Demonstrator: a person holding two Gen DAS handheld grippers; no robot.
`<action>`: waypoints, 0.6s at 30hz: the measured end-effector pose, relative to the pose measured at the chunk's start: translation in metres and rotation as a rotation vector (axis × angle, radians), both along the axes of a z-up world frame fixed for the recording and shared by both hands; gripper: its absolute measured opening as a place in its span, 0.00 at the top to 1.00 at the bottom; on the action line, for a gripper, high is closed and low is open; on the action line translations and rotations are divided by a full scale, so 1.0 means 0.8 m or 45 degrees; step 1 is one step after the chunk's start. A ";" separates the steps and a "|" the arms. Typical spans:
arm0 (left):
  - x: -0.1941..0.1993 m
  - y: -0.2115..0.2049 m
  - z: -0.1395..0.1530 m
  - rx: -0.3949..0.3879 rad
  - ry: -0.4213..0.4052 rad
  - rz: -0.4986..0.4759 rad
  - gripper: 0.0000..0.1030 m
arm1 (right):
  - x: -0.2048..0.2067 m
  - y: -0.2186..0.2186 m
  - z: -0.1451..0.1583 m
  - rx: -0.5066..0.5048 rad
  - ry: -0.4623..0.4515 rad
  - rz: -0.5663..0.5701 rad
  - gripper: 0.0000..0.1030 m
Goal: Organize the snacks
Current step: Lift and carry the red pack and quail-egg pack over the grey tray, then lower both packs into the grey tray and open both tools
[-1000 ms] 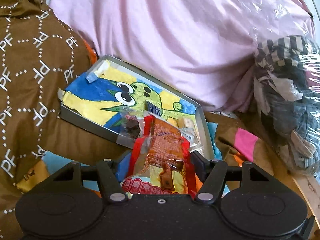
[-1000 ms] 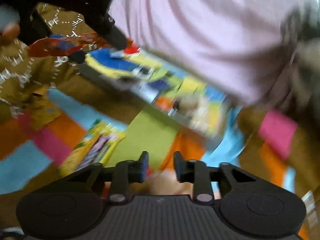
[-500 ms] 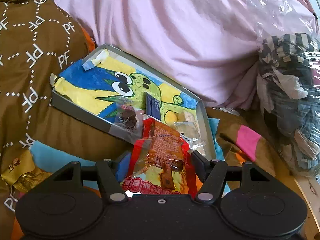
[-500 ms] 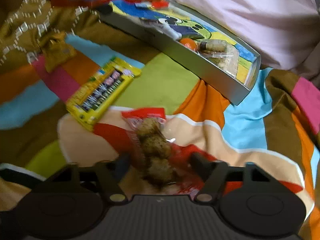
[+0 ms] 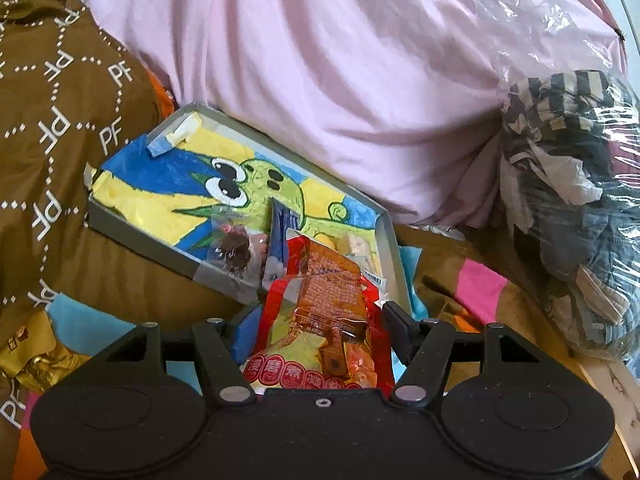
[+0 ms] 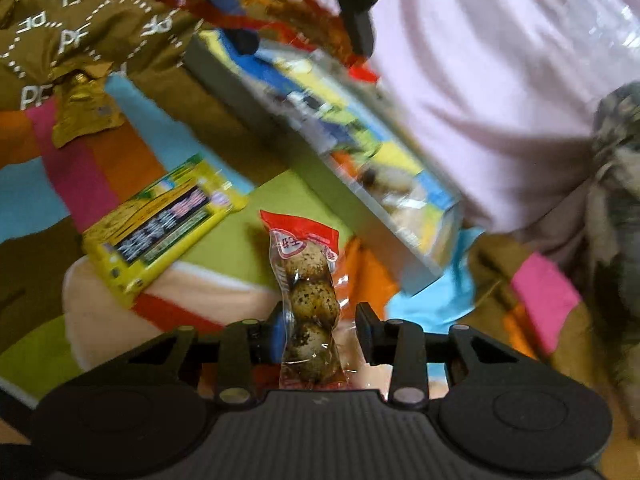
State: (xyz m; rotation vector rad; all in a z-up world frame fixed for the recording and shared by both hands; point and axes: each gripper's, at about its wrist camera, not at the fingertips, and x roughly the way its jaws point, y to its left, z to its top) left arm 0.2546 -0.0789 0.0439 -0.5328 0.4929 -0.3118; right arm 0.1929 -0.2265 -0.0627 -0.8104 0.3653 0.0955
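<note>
The shallow grey tray [image 5: 390, 240], its floor painted with a green cartoon creature, lies tilted on a patchwork bedspread [image 6: 224, 248] against a pink pillow [image 5: 340, 60] and already holds a few small snacks at its near end. The left gripper [image 5: 316, 332] clamps a red-and-orange snack packet [image 5: 328, 304] just above that end. The right gripper [image 6: 318, 332] is closed on a clear pack of speckled eggs [image 6: 310, 288], held upright over the bedspread. Both packs look light, crinkly and slippery (the eggs likely bruise if squeezed), so a hold across the body seems safest. A yellow packet [image 6: 160, 220] waits nearby. The right view is smeared; the tray's contents are hard to name.
</note>
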 end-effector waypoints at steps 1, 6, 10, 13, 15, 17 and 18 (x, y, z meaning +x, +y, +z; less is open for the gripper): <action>0.001 -0.001 0.002 -0.001 -0.003 0.004 0.36 | -0.002 0.000 0.005 0.011 -0.043 -0.010 0.61; 0.018 -0.002 0.009 -0.014 -0.018 0.041 0.36 | 0.007 -0.012 0.035 0.170 -0.213 -0.073 0.61; 0.044 -0.004 0.016 -0.013 -0.047 0.070 0.36 | 0.031 -0.021 0.061 0.296 -0.329 -0.082 0.61; 0.070 -0.005 0.020 -0.017 -0.070 0.101 0.36 | 0.057 -0.033 0.089 0.454 -0.341 -0.081 0.60; 0.091 -0.007 0.021 -0.018 -0.078 0.118 0.36 | 0.078 -0.044 0.103 0.578 -0.324 -0.086 0.60; 0.109 -0.011 0.019 -0.009 -0.082 0.124 0.36 | 0.098 -0.054 0.112 0.675 -0.297 -0.099 0.60; 0.117 -0.013 0.017 0.001 -0.082 0.126 0.36 | 0.110 -0.059 0.115 0.732 -0.287 -0.111 0.60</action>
